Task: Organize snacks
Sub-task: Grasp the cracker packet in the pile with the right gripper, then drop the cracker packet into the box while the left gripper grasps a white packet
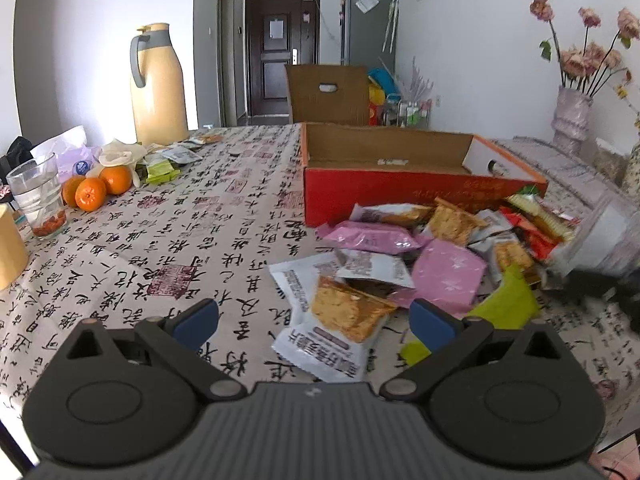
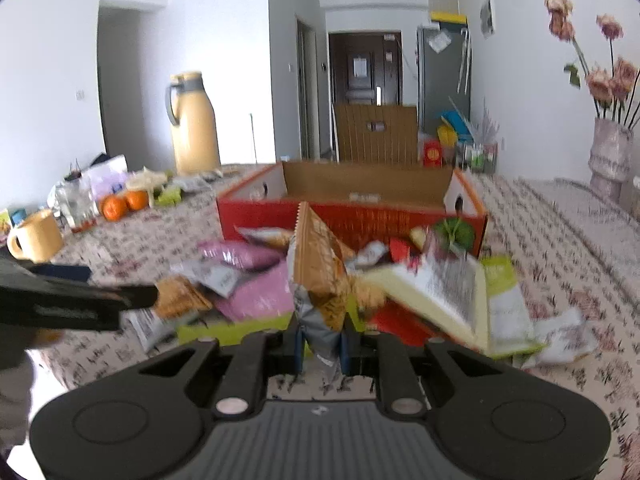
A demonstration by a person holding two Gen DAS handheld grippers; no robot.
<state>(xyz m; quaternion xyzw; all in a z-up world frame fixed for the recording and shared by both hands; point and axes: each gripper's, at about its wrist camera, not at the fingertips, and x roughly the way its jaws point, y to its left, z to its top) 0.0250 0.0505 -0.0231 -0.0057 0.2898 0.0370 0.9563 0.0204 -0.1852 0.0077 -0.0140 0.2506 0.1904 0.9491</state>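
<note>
Before the red box (image 2: 352, 220): loose snack pile, awaiting sorting.
right gripper (image 2: 320, 344): pinching orange cracker packet (image 2: 316, 256), lifted for boxing.
left gripper (image 1: 314, 320): spread, empty.

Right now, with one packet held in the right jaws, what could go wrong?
1. The right gripper pinches the snack packet only at its lower end, so it may swing or slip.
2. The yellow-green packets lie against it and might be dragged along.
3. The red box wall could catch the packet.

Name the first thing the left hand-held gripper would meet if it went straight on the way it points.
Probably the snack packet lying between the open fingers of the left hand-held gripper, at the near edge of the snack pile. Depth is hard to judge in this view.
</note>
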